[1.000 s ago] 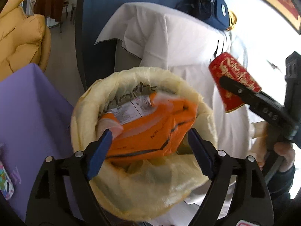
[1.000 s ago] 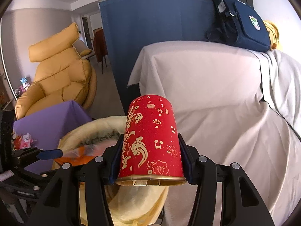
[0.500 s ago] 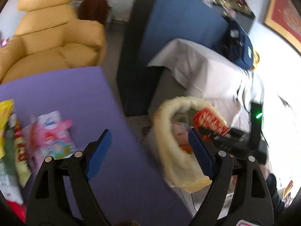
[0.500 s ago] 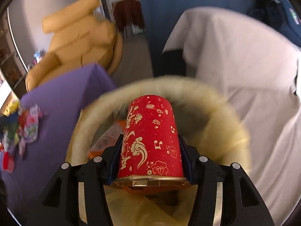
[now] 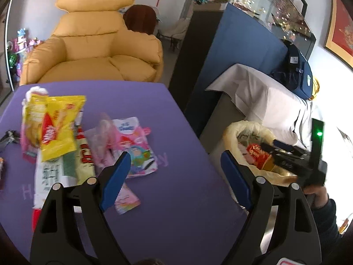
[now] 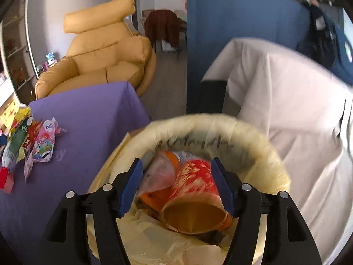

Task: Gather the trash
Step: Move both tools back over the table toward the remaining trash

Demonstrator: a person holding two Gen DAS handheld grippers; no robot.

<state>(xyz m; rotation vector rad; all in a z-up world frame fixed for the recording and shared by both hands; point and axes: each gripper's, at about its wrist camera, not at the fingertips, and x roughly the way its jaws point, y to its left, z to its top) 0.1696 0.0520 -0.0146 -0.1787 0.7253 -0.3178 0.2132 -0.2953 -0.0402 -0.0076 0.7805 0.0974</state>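
Right hand-held gripper (image 6: 176, 185) over the bin (image 6: 253, 137), jaws opening wide, pads clear of the red cup (image 6: 194, 183); cup blurred, tilted with its gold open end toward the camera, between the blue fingers (image 6: 130, 185) but not pressed, inside the yellow-lined bin on top of an orange wrapper (image 6: 154, 198) and a clear plastic piece. Left wrist view confirms: right hand-held gripper (image 5: 268, 146) reaching into the bin (image 5: 231, 130), cup (image 5: 258, 156) at its tip over the bin mouth, a person's hand (image 5: 315, 193) on the handle. Left hand-held gripper (image 5: 174, 176) open and empty, above the purple bench (image 5: 176, 198), just beside the bin. On the bench: yellow snack bag (image 5: 55, 125), pink cartoon pouch (image 5: 134, 148), green-and-white wrapper (image 5: 64, 167), small pink packet (image 5: 126, 201), more mixed wrappers bunched together at left. Bin standing next to the bench edge, beside white-draped furniture (image 6: 286, 110). Yellow armchair (image 5: 94, 50) behind the bench
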